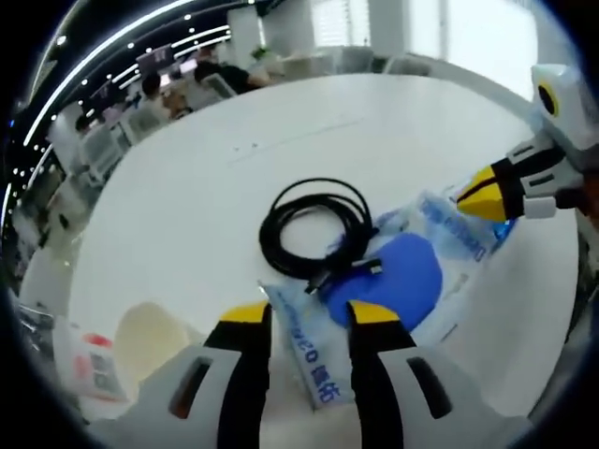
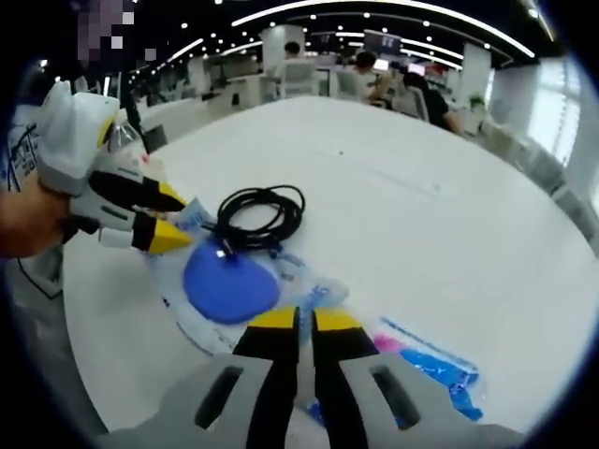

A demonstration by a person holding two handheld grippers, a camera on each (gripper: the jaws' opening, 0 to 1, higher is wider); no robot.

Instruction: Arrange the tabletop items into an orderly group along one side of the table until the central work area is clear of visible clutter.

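- The left tool [image 1: 307, 316] rises from the bottom of the left gripper view, its yellow-tipped black jaws standing apart over the edge of a clear plastic bag [image 1: 318, 360] printed with blue lettering; whether they touch it I cannot tell.
- The right tool [image 2: 304, 323] comes up from the bottom of the right gripper view with its jaws nearly together, only a narrow slit between them, at the near edge of the same crinkled bag [image 2: 299, 281]; I cannot tell if film is pinched there.
- Inside the bag lies a smooth, rounded blue pad [image 1: 398, 276], dead centre-right in the left gripper view and at centre-left [image 2: 227, 288] in the right gripper view.
- A thin black cable [image 1: 314, 232], wound into a loose round coil, rests partly on the bag just above the pad; its plug end lies on the pad's edge.
- A second blue and pink packet [image 2: 430, 360] lies flat at the lower right of the right gripper view.
- A cream, soft-looking lump [image 1: 150, 332] and a small red-and-white packet [image 1: 94, 365] sit at the lower left of the left gripper view.
- The counter [image 2: 421, 215] is glossy white with a curved edge.
- Beyond it is an open office with ceiling light strips, chairs and seated people.
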